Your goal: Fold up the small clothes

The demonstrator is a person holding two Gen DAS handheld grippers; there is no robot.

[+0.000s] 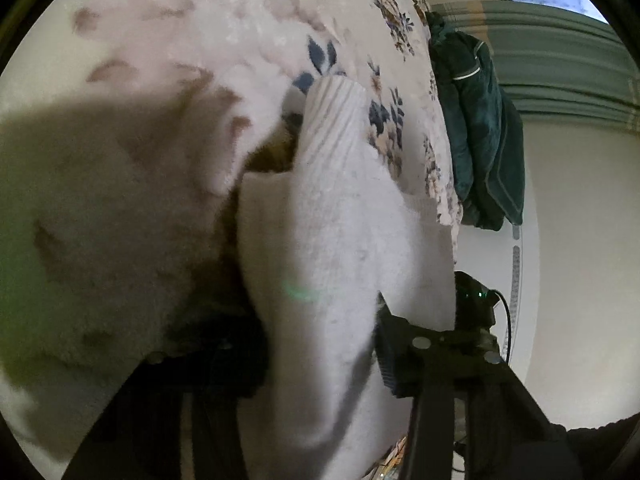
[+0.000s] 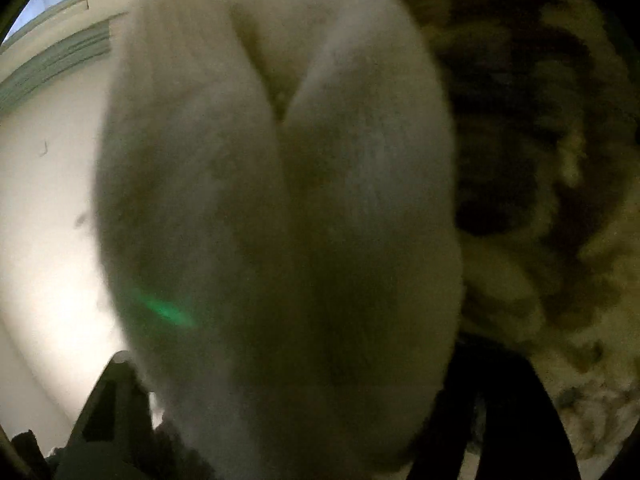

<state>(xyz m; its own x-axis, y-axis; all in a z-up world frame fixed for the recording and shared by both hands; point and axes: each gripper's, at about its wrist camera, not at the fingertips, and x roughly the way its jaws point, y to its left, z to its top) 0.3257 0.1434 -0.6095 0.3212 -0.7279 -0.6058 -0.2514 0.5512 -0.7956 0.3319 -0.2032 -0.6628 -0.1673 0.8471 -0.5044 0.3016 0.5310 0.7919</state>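
Note:
A white knitted garment [image 1: 340,220] with a ribbed cuff [image 1: 336,112] hangs over a floral bedspread [image 1: 240,20]. It runs down between the dark fingers of my left gripper [image 1: 312,356], which is shut on it. The right finger's pad [image 1: 390,354] presses into the cloth. In the right wrist view the same white garment [image 2: 280,200] bulges in two blurred folds and fills the gap of my right gripper [image 2: 296,408]. Cloth reaches both fingers [image 2: 116,400], and their tips are hidden.
A dark green garment [image 1: 476,128] lies at the bedspread's right edge. Beyond it are a pale wall and a green curtain [image 1: 560,52]. A black device with a green light [image 1: 476,300] sits beside the white cloth. Patterned bedding [image 2: 540,160] fills the right of the right wrist view.

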